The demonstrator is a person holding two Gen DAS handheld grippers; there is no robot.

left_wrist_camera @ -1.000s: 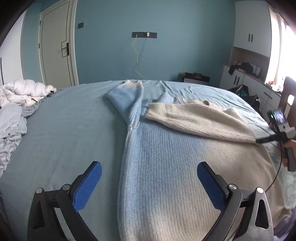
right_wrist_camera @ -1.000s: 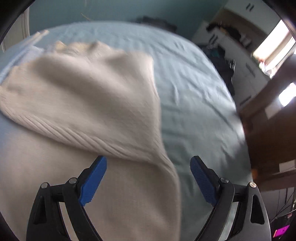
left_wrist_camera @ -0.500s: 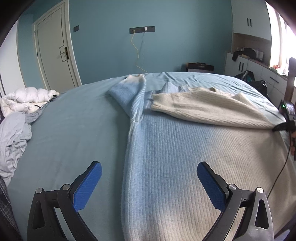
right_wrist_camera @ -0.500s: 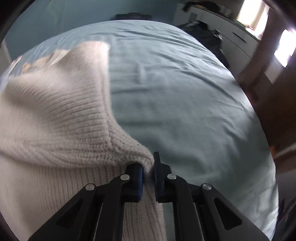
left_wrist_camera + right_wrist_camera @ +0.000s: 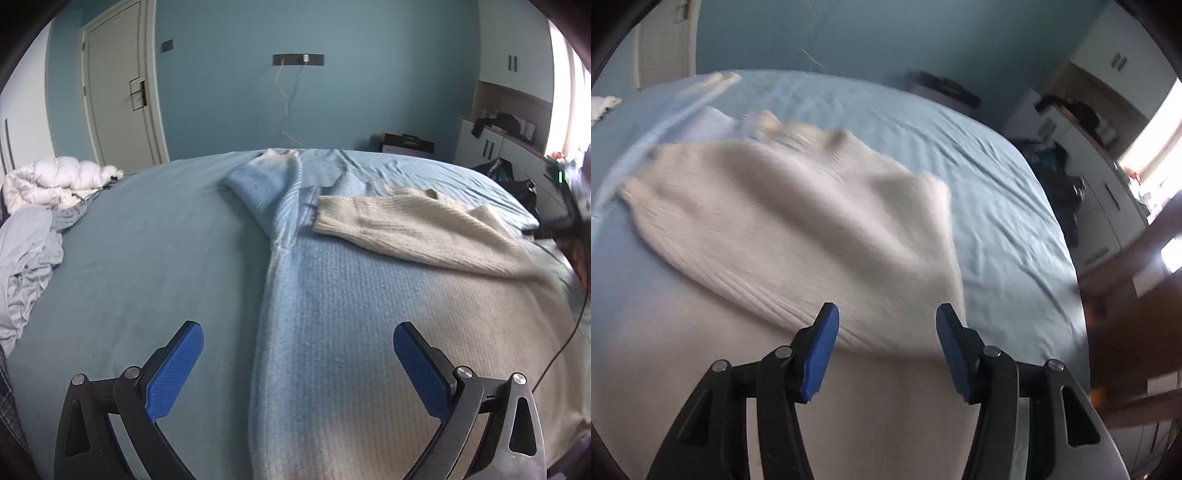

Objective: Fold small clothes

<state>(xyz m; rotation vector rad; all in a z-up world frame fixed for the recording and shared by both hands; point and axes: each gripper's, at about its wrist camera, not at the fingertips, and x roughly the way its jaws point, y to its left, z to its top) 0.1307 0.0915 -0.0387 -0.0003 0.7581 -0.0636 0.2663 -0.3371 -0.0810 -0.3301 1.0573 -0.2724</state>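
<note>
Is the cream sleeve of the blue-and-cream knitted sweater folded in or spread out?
Folded in: the cream sleeve lies across the sweater's body.

Left tongs (image 5: 297, 363): black skeletal linkage arms with triangular cut-outs, silver round screw heads at the pivots, and flat blue textured pads (image 5: 175, 373) on the fingers. Right tongs (image 5: 886, 349): identical black frame, silver screws and blue pads (image 5: 820, 354).

The sweater (image 5: 332, 332) lies on the bed (image 5: 147, 258), one sleeve (image 5: 406, 229) folded across its chest toward nine o'clock — the other sleeve (image 5: 269, 184) runs to twelve. A puffer jacket (image 5: 55, 181) sits at ten o'clock — crumpled bedding (image 5: 26, 266) beside it.
</note>
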